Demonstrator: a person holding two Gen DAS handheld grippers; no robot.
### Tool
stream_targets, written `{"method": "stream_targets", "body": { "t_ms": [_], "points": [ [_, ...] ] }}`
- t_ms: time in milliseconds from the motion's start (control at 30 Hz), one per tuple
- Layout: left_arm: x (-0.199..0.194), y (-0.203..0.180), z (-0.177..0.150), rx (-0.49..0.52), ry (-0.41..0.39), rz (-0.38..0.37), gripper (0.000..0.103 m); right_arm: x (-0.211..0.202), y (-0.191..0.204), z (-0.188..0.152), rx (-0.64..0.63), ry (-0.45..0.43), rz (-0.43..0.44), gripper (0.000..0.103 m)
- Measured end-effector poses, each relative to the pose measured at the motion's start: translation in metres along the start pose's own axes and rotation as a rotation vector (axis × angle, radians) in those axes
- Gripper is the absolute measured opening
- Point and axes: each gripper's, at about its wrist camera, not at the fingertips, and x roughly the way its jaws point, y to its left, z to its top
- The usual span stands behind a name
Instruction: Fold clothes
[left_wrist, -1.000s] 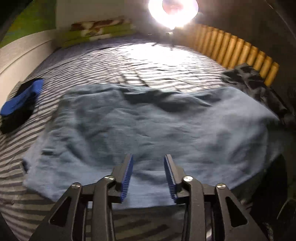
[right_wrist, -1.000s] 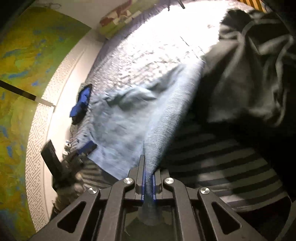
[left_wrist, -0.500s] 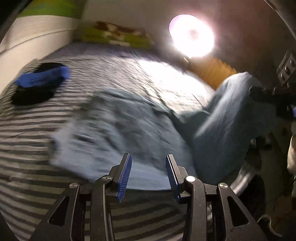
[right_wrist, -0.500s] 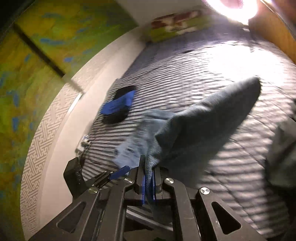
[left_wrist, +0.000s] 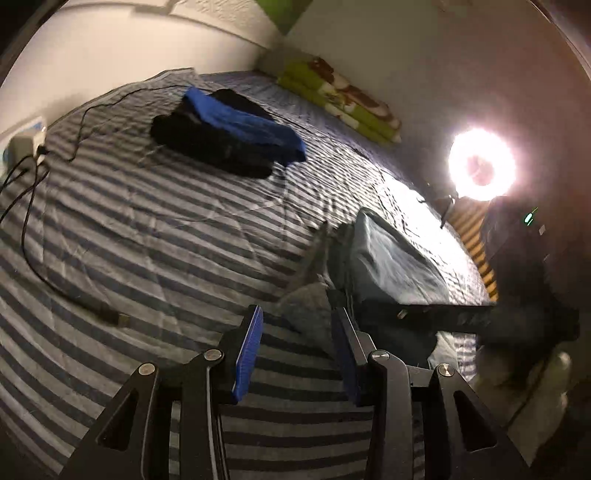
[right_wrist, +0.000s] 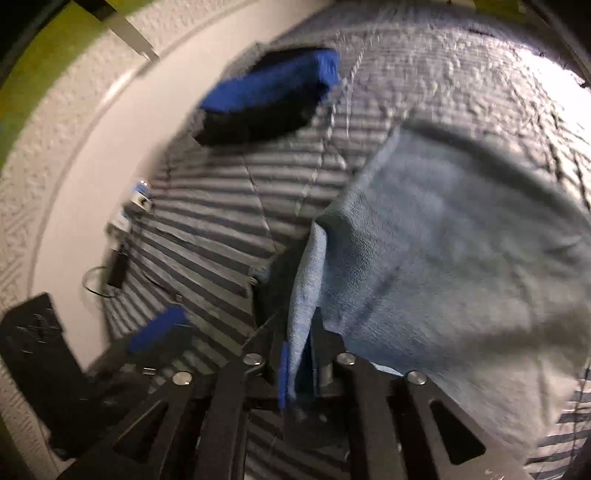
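A light blue garment (right_wrist: 443, 240) lies on the striped bed, one side folded over itself, and shows as a rumpled heap (left_wrist: 391, 258) in the left wrist view. One of its edges runs up from between the jaws of my right gripper (right_wrist: 297, 354), which are opening; the cloth stands loose in the gap. My left gripper (left_wrist: 295, 314) hovers open over the bare striped cover just left of the garment, with nothing between its fingers. Its blue pad (right_wrist: 159, 328) shows at the lower left of the right wrist view.
A folded stack of bright blue and black clothes (left_wrist: 229, 144) lies further up the bed near the wall. A black cable (left_wrist: 55, 288) and a charger (left_wrist: 22, 147) sit at the bed's left edge. A ring lamp (left_wrist: 480, 166) glares at the right; a green patterned blanket (left_wrist: 340, 99) lies at the bed's far end.
The right gripper swept the garment's edge across, folding it over, and its jaws have parted slightly. The left gripper swung left and rolled, staying open and empty.
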Motion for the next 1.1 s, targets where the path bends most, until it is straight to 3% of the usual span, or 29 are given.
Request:
{"method": "stream_targets", "body": {
  "t_ms": [100,267,333,400,500,567,600,633,700,833,967,1033,1100],
  "points": [
    [0.000,0.008,0.002,-0.027,-0.006,0.000,0.041,-0.010,-0.003,-0.004,-0.011,-0.018,0.044,0.024],
    [-0.001,-0.010,0.001,-0.009,0.000,-0.024,0.041,-0.063,-0.003,0.001,-0.036,-0.071,0.302,0.034],
    [-0.001,-0.022,0.001,0.012,-0.002,-0.040,0.045,-0.098,-0.014,0.001,-0.041,-0.132,0.355,0.036],
    [0.002,-0.039,0.000,0.065,0.008,-0.028,0.054,-0.122,-0.027,0.001,-0.045,-0.189,0.328,0.037],
    [0.015,-0.056,-0.002,0.098,0.053,-0.004,0.071,-0.152,-0.066,-0.001,-0.046,-0.273,0.165,0.039],
    [0.031,-0.063,-0.006,0.112,0.110,0.045,0.071,-0.161,-0.103,0.004,0.007,-0.296,0.049,0.039],
    [0.040,-0.066,-0.009,0.127,0.125,0.074,0.071,-0.164,-0.125,0.007,0.047,-0.306,0.016,0.039],
    [0.046,-0.067,-0.011,0.130,0.134,0.096,0.063,-0.167,-0.146,0.010,0.075,-0.312,-0.011,0.040],
    [0.055,-0.069,-0.014,0.124,0.155,0.107,0.041,-0.160,-0.182,0.018,0.109,-0.298,-0.064,0.042],
    [0.059,-0.089,-0.015,0.200,0.115,0.186,0.022,-0.128,-0.224,0.035,0.143,-0.244,-0.056,0.043],
    [0.065,-0.103,-0.012,0.258,0.109,0.234,0.018,-0.096,-0.217,0.057,0.057,-0.192,0.043,0.044],
    [0.068,-0.102,-0.009,0.254,0.114,0.239,0.017,-0.083,-0.203,0.067,-0.030,-0.193,0.039,0.052],
    [0.070,-0.102,-0.009,0.255,0.115,0.245,0.017,-0.069,-0.194,0.077,-0.086,-0.187,0.039,0.053]
  ]
}}
